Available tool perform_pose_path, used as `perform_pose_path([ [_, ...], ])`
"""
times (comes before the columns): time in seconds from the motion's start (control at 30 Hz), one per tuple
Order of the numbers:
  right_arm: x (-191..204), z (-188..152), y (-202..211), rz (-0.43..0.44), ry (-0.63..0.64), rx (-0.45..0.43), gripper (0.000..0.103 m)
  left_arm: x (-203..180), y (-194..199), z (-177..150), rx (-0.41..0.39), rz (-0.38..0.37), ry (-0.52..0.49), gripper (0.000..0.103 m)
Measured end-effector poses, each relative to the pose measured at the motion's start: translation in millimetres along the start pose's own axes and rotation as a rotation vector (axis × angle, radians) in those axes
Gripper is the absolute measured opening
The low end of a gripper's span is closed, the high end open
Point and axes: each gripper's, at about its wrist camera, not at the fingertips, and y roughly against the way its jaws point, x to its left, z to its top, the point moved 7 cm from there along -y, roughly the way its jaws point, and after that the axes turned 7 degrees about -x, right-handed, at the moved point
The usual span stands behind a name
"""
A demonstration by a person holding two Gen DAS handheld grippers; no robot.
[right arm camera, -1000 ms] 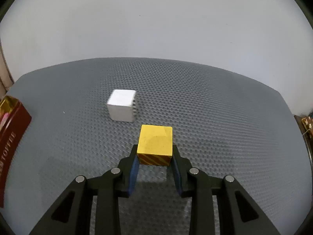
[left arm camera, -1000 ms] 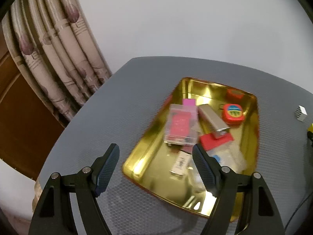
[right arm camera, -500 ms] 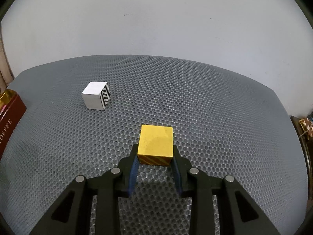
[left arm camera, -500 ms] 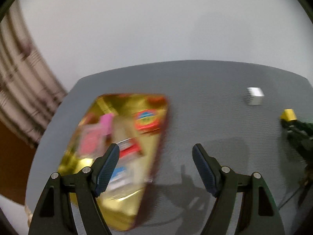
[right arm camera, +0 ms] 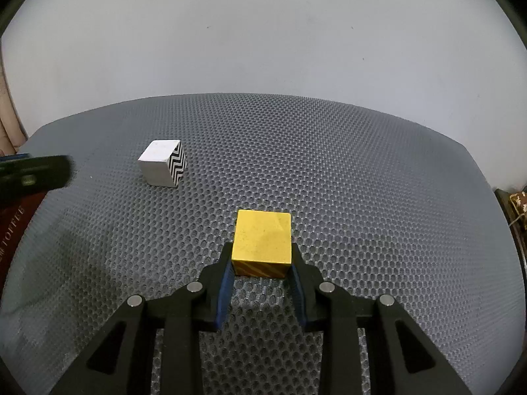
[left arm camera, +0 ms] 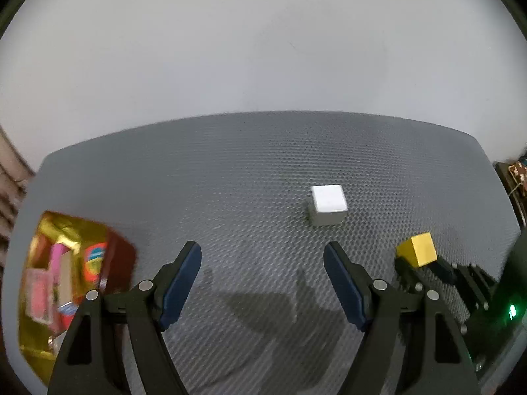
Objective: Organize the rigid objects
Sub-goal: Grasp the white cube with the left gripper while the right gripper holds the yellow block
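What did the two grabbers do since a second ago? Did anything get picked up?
The open left gripper swung away from the gold tray toward the white cube, its fingers empty. The right gripper drifted sideways, away from the white cube. Nothing new was picked up or dropped: it stays clamped on the yellow cube.

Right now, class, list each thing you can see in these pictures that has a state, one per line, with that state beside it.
left gripper: open, empty, above the mat.
right gripper: shut on the yellow cube.
yellow cube: clamped between the pads, level.
white cube: free on the grey mat, untouched, zigzag face sideways.
gold tray: open, holding several items, blurred.
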Motion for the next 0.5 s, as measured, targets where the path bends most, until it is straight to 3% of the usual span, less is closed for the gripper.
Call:
perform_pose_path([
  [0.3, -13.9, 1.3, 4.2, -0.028, -0.048, -0.011, 0.030, -13.9, -29.1, 8.9, 0.010, -0.058, 0.031, 0.074],
  [0.5, -33.2, -1.0, 3.6, -0.079, -0.037, -0.001, 0.030, -34.1, -38.0, 9.4, 0.020, -0.078, -0.005, 0.074],
])
